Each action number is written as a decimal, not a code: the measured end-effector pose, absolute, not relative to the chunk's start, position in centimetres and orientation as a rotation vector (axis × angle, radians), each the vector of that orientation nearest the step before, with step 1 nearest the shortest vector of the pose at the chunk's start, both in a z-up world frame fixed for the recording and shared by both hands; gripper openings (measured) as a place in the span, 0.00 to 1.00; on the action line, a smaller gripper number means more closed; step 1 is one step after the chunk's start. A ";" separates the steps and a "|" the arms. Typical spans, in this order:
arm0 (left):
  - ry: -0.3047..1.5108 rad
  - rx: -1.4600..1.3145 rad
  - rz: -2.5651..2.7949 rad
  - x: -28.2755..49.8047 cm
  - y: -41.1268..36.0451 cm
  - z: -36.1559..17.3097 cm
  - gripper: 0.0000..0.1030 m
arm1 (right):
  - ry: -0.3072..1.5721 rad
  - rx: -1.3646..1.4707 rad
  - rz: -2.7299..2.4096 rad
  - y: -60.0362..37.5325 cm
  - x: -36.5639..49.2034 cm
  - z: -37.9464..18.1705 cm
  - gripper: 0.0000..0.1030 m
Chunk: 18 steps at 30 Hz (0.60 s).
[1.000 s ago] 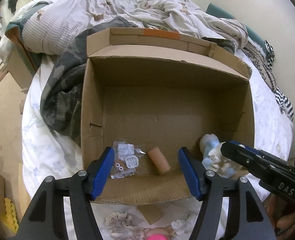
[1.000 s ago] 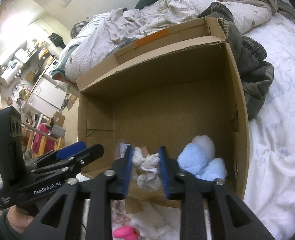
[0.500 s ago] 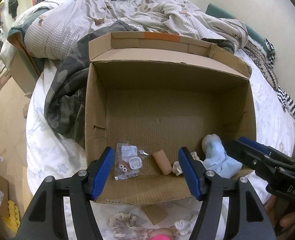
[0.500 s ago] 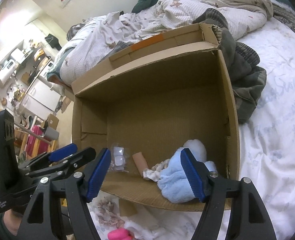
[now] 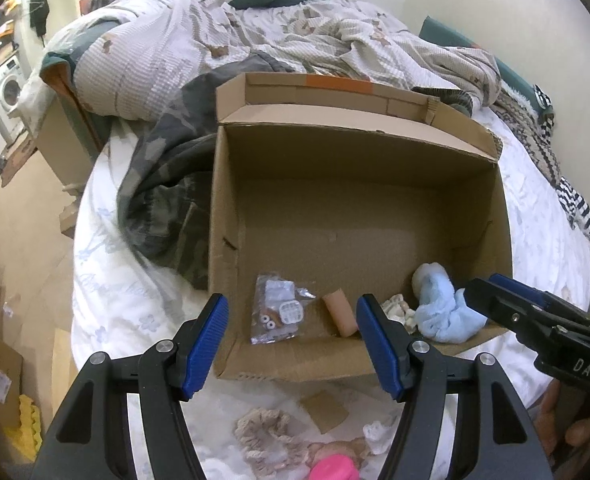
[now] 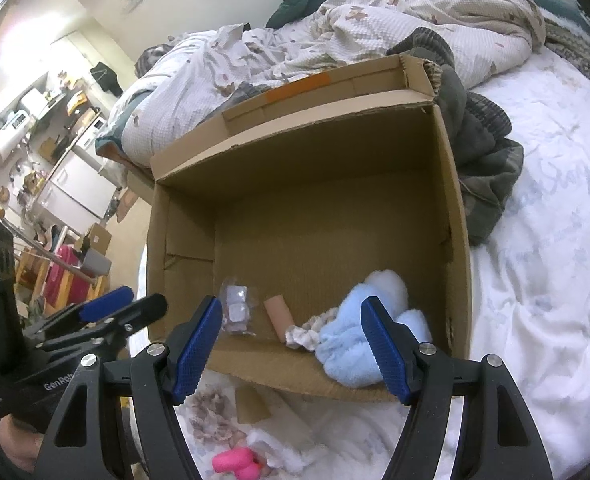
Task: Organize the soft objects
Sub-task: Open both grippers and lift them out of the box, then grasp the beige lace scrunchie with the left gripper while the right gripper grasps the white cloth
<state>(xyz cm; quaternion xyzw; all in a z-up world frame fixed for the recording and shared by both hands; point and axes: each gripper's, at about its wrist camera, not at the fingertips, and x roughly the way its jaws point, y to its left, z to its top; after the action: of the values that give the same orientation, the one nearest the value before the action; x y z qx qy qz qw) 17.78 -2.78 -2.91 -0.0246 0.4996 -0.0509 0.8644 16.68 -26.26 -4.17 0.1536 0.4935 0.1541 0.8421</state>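
The left gripper (image 5: 291, 338) is hovering with both blue-padded fingers spread wide and nothing between them, over the near wall of one open cardboard box (image 5: 359, 148). The right gripper (image 6: 291, 344) is likewise standing spread and empty, over the same near wall; in the left wrist view it is showing at the right edge. The box is sitting on the white bed sheet (image 6: 535, 280). Four items are lying along the near side of the box floor: one clear plastic packet (image 5: 277, 308) of small parts at the left, one tan cardboard tube (image 5: 338, 311) just right of it, one cream crocheted piece (image 6: 309, 330) touching the tube's near end, and one light blue fluffy cloth (image 6: 351, 344) in the near right corner, partly covering one white fluffy item (image 6: 387, 286) behind it. Outside the box, on the sheet below the grippers, there are lying one beige scrunchie (image 5: 269, 438), one loose cardboard scrap (image 5: 325, 410), one small white fabric piece (image 5: 377, 434) and one pink object (image 5: 333, 468), only partly in frame. One rumpled patterned duvet (image 5: 255, 36) and one dark camouflage blanket (image 5: 167, 184) are lying beyond and left of the box.
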 end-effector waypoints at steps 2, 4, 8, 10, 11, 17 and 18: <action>1.040 -0.055 -0.098 17.2 -2.4 -2.7 0.62 | 1.046 0.322 0.323 -26.4 16.3 -4.1 0.74; 1.038 -0.061 -0.082 16.6 -2.0 -2.7 0.62 | 1.047 0.314 0.320 -26.4 15.9 -3.9 0.74; 1.060 -0.097 -0.068 15.2 -1.2 -3.2 0.62 | 1.043 0.294 0.313 -26.5 14.6 -3.5 0.74; 1.064 -0.105 -0.057 14.6 -0.9 -3.3 0.62 | 1.041 0.294 0.311 -26.7 13.9 -3.4 0.74; 1.065 -0.109 -0.052 14.2 -0.7 -3.3 0.62 | 1.044 0.300 0.311 -26.7 13.5 -3.4 0.74; 1.067 -0.127 -0.031 12.5 0.5 -3.3 0.62 | 1.053 0.296 0.312 -26.6 11.4 -3.5 0.74; 1.067 -0.128 -0.029 12.3 0.6 -3.3 0.62 | 1.055 0.294 0.312 -26.6 11.1 -3.5 0.74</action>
<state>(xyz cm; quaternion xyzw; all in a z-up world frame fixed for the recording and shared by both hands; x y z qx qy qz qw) 12.28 0.58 -3.32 -0.0609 0.5080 -0.0139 0.8591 11.09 -26.57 -3.54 0.1392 0.4994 0.1478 0.8423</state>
